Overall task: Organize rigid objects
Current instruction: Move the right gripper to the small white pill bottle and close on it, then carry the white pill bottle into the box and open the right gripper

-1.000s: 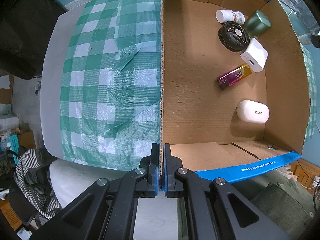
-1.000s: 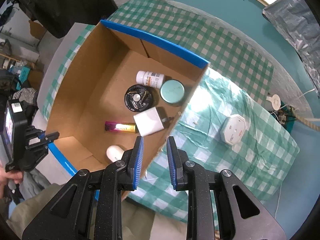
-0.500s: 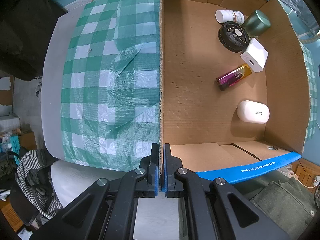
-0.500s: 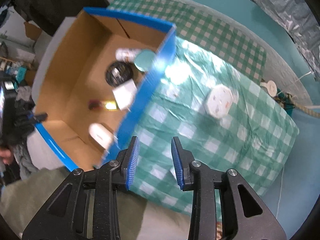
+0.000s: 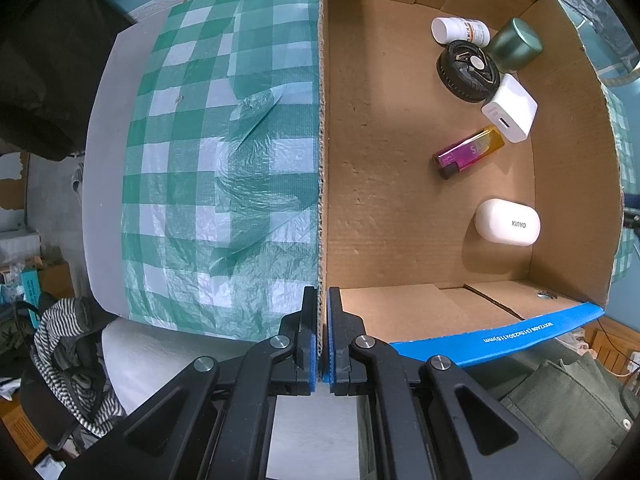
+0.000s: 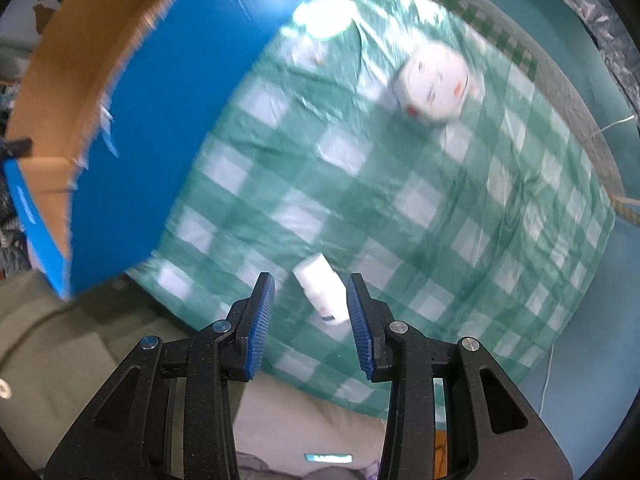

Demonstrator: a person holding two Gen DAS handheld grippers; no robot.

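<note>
From the left wrist view, the left gripper (image 5: 322, 336) is clamped on the cardboard box (image 5: 404, 208) wall; a white case (image 5: 507, 222) and lighter (image 5: 468, 152) lie inside. From the right wrist view, the right gripper (image 6: 310, 320) gapes wide, empty, above a white bottle (image 6: 322, 294) on the checked cloth (image 6: 440, 200).

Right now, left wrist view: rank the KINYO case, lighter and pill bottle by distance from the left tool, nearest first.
From the left tool, shut on the cardboard box wall:
1. KINYO case, right side of the box floor, nearest.
2. Lighter, mid-floor, beyond the case.
3. Pill bottle, far corner, farthest.
</note>
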